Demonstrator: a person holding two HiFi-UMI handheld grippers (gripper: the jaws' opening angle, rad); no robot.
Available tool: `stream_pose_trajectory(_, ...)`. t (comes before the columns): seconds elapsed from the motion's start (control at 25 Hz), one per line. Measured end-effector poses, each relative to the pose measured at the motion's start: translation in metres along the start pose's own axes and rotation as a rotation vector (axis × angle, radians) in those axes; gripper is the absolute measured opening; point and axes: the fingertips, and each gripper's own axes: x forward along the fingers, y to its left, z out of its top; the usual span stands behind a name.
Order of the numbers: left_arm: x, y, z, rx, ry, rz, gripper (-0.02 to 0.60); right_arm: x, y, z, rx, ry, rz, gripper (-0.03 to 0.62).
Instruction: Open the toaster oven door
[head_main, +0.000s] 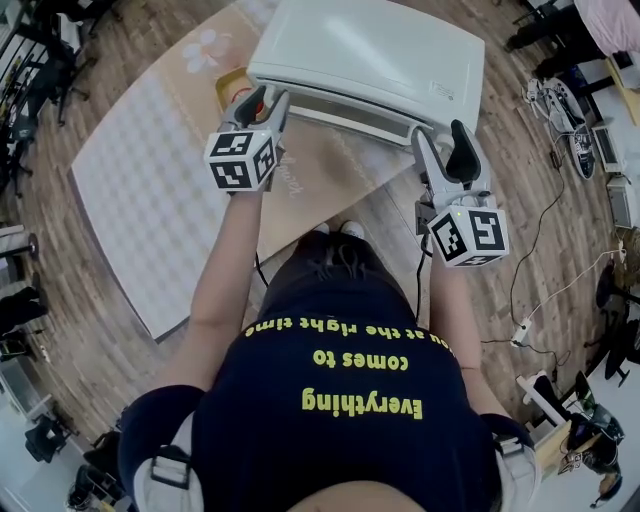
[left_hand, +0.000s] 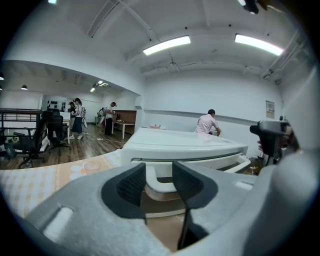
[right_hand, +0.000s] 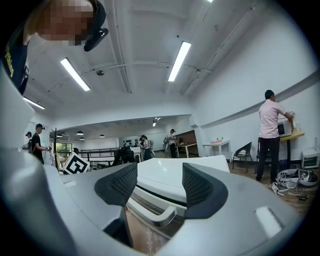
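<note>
**Toaster oven door: both tongs at the handle, left pair closed on it**

Desk (head_main: 140, 190), far left: it has a pale patterned cover. There is wooden floor (head_main: 55, 300) around it.

Left tongs (head_main: 262, 100): I hold them out over the desk at the front left corner of the toaster oven (head_main: 370, 50). Their marker cube (head_main: 243, 158) faces up at me. In the left gripper view the two pads stand close together, with the left end of the door handle (left_hand: 160, 187) in the gap. The white bar fills that gap from pad to pad, so I record these tongs as pinching the handle.

Toaster oven: white, on the far part of the desk, centre of the head view, front towards me. The handle runs low along the front, from one pair of tongs to the other. I cannot tell whether the door has left its frame.

Right tongs (head_main: 445, 140): they are at the front right corner of the oven, and their cube (head_main: 468, 235) is nearer my body. In the right gripper view the pads are spread wide and touch nothing. The right end of the handle shows below and beyond them, with the oven's top behind it.

Far right: shoes (head_main: 548, 95) lie on the floor.
</note>
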Motion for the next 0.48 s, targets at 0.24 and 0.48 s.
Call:
stream_pose_trajectory(0.24, -0.013, -0.001, -0.010, 0.023, 0.024, 0.000, 0.158, 0.004, 0.010, 0.001, -0.007, -0.002, 0.030, 0.275)
stream_pose_trajectory(0.48, -0.027, -0.001, -0.021, 0.035, 0.055, 0.001, 0.123, 0.007, 0.015, 0.001, -0.006, -0.001, 0.052, 0.273)
